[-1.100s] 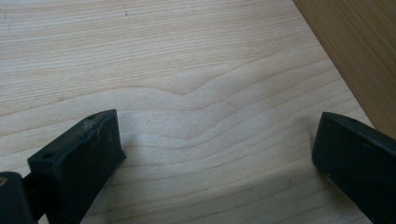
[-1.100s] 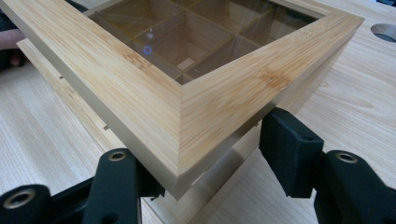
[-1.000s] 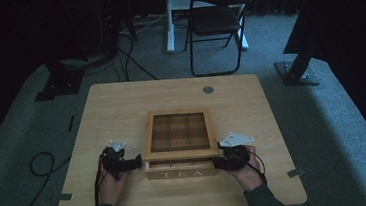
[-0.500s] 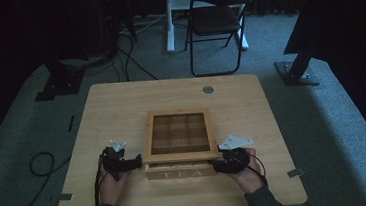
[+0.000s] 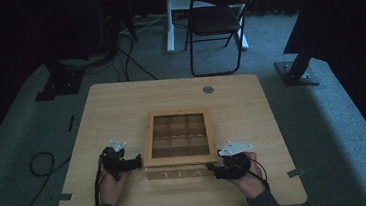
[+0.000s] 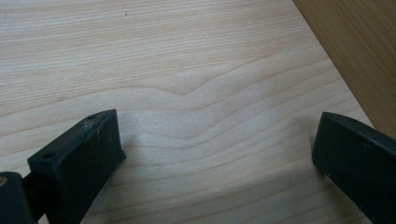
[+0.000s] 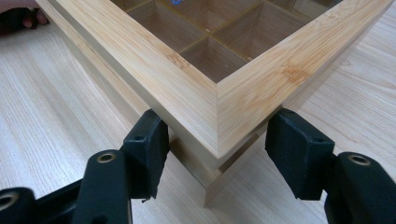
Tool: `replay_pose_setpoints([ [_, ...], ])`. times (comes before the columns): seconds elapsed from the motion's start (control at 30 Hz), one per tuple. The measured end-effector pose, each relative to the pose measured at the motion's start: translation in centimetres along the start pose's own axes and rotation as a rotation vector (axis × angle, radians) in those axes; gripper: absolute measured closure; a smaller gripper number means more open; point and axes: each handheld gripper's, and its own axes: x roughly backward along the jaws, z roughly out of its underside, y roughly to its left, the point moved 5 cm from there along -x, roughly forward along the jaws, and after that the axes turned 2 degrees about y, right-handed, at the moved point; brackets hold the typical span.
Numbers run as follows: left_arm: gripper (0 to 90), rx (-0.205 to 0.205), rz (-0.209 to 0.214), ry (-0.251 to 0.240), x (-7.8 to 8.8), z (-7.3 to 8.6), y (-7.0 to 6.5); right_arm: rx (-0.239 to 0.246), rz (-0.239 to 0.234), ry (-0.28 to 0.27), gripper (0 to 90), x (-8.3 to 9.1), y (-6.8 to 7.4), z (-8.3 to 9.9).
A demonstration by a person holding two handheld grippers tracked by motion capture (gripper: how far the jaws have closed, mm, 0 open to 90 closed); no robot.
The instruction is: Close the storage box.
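A wooden tea box point(image 5: 179, 136) marked TEA on its front stands at the table's near middle, its windowed lid showing several compartments. My right gripper point(image 5: 216, 170) is at the box's near right corner. In the right gripper view that corner point(image 7: 217, 107) lies between the jaws of the right gripper point(image 7: 217, 123), which have just been opening and stand open beside it. A thin gap shows between lid and base there. My left gripper point(image 5: 135, 162) rests by the box's left side. The left gripper point(image 6: 217, 126) is wide open over bare table, the box wall point(image 6: 359, 51) to its right.
The wooden table point(image 5: 116, 109) has a round grommet point(image 5: 208, 89) at the back. Behind it on the carpet stand a folding chair point(image 5: 214, 25) and stand bases point(image 5: 296, 73), with a cable point(image 5: 40, 163) on the floor at left.
The right gripper has slipped slightly toward the table's near edge. The box and the left gripper look unmoved.
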Motion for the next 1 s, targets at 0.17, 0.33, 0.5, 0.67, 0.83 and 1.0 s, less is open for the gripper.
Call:
replay_pose_setpoints([
  [0.17, 1.6, 0.0, 0.0, 0.0, 0.0, 0.0, 0.0, 0.01, 0.005, 0.019, 39.7, 0.1, 0.2, 0.5],
  [0.33, 1.6, 0.0, 0.0, 0.0, 0.0, 0.0, 0.0, 0.009, -0.005, 0.027, 41.4, 0.3, 0.2, 0.9],
  [0.5, 1.6, 0.0, 0.0, 0.0, 0.0, 0.0, 0.0, -0.006, -0.01, 0.029, 45.4, 0.3, 0.3, 1.3],
  [0.67, 1.6, 0.0, 0.0, 0.0, 0.0, 0.0, 0.0, -0.009, -0.012, 0.04, 47.5, 0.2, 0.3, 1.5],
  [0.83, 1.6, 0.0, 0.0, 0.0, 0.0, 0.0, 0.0, -0.013, -0.008, 0.044, 47.9, 0.3, 0.2, 1.7],
  [1.0, 1.6, 0.0, 0.0, 0.0, 0.0, 0.0, 0.0, -0.035, -0.021, 0.039, 43.7, 0.7, -0.3, 2.1],
])
